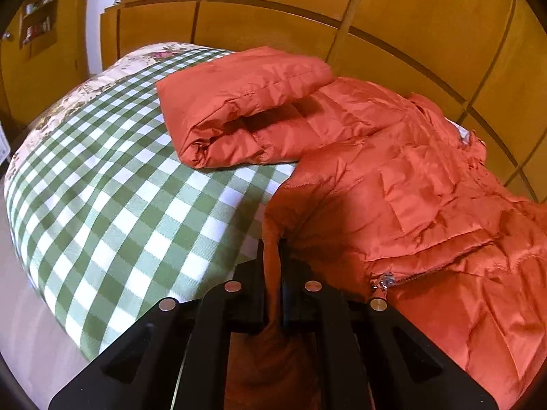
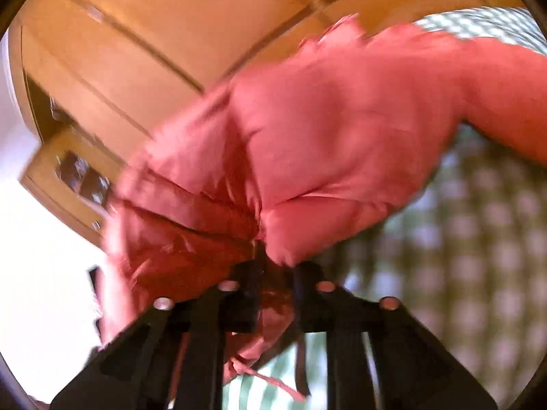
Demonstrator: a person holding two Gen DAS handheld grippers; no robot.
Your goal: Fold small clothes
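An orange padded jacket [image 1: 403, 184] lies on a green and white checked cloth [image 1: 112, 201]. One sleeve [image 1: 239, 102] is folded across its far side. My left gripper [image 1: 272, 259] is shut on the jacket's near edge, with a fold of fabric pinched between its black fingers. A zip pull [image 1: 384, 282] shows just to the right of them. In the right wrist view the picture is blurred; my right gripper [image 2: 275, 273] is shut on another part of the jacket [image 2: 324, 143] and holds it lifted above the checked cloth [image 2: 478, 225].
Yellow wooden cupboard doors [image 1: 307, 10] stand behind the table. A floral cloth [image 1: 102, 82] shows under the checked one at the far left edge. A shelf with small items [image 1: 37, 17] hangs at the far left.
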